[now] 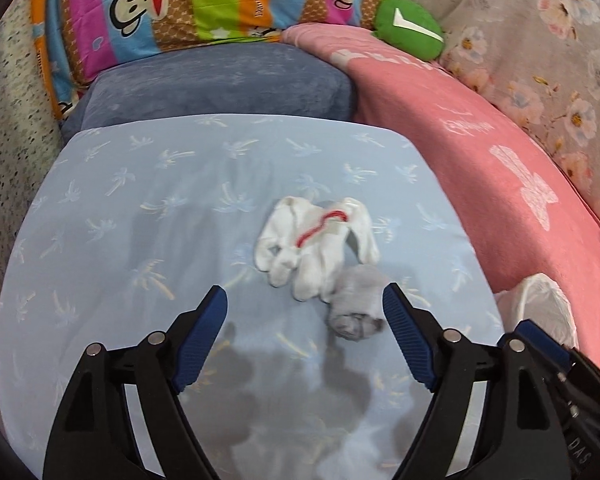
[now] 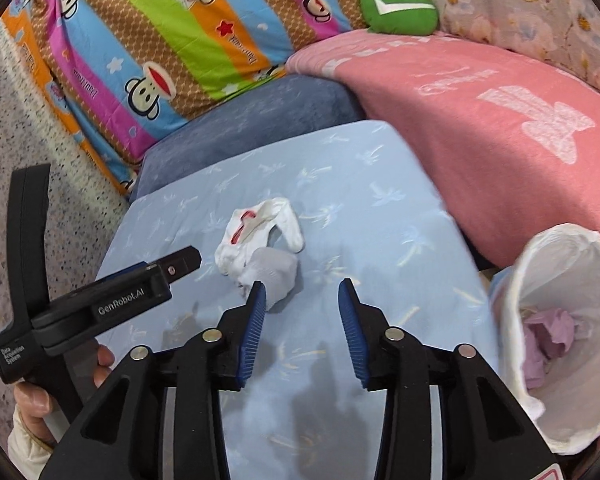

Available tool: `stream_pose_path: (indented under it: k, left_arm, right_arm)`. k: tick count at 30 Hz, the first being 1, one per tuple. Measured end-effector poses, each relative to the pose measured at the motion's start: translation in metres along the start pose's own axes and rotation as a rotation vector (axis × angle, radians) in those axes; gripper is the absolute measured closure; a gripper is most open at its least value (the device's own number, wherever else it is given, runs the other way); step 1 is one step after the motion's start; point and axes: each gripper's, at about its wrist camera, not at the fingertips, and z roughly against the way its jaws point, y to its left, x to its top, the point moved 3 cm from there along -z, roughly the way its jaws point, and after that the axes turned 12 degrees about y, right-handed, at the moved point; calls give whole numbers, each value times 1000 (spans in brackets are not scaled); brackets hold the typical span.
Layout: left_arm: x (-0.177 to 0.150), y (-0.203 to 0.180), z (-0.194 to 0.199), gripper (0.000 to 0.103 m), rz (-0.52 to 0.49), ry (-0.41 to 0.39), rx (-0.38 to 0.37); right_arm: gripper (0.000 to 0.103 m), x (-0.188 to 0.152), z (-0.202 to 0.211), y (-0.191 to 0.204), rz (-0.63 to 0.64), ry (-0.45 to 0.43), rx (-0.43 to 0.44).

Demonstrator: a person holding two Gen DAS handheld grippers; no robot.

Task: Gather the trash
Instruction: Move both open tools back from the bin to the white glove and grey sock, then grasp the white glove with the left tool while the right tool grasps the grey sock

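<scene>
A white glove with a red string (image 1: 316, 240) lies on the light blue palm-print cloth (image 1: 140, 208). A crumpled grey wad (image 1: 356, 304) lies against its near side. My left gripper (image 1: 305, 300) is open and empty just short of both, the wad by its right finger. In the right wrist view the glove (image 2: 260, 232) and the wad (image 2: 276, 276) lie left of centre. My right gripper (image 2: 302, 288) is open and empty, its left finger beside the wad. A white bag-lined bin (image 2: 568, 320) at the right holds purple crumpled paper (image 2: 548, 340).
A pink towel (image 1: 480, 152) covers the right side, with a green cushion (image 1: 410, 28) behind. A blue-grey cushion (image 1: 220, 84) and a striped cartoon quilt (image 1: 180, 4) are at the back. Speckled floor (image 2: 40, 128) lies to the left. The left device (image 2: 100, 296) shows in the right wrist view.
</scene>
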Motion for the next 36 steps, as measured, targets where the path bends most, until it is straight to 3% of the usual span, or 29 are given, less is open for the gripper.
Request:
stream_pose_path:
  k: [11, 21, 29, 34, 36]
  left_arm:
    - [20, 32, -26, 18, 45, 37, -6]
    - [38, 32, -60, 15, 47, 83, -41]
    - [49, 19, -92, 15, 43, 131, -95]
    - [50, 10, -101, 17, 14, 119, -66]
    - [50, 8, -101, 26, 3, 105, -50]
  right_arm:
    - [54, 16, -74, 28, 15, 86, 13]
    - [54, 29, -117, 25, -14, 137, 32]
    - [75, 35, -119, 15, -26, 129, 47]
    - [77, 34, -112, 6, -30, 117, 23]
    - [77, 33, -110, 2, -36, 118, 22]
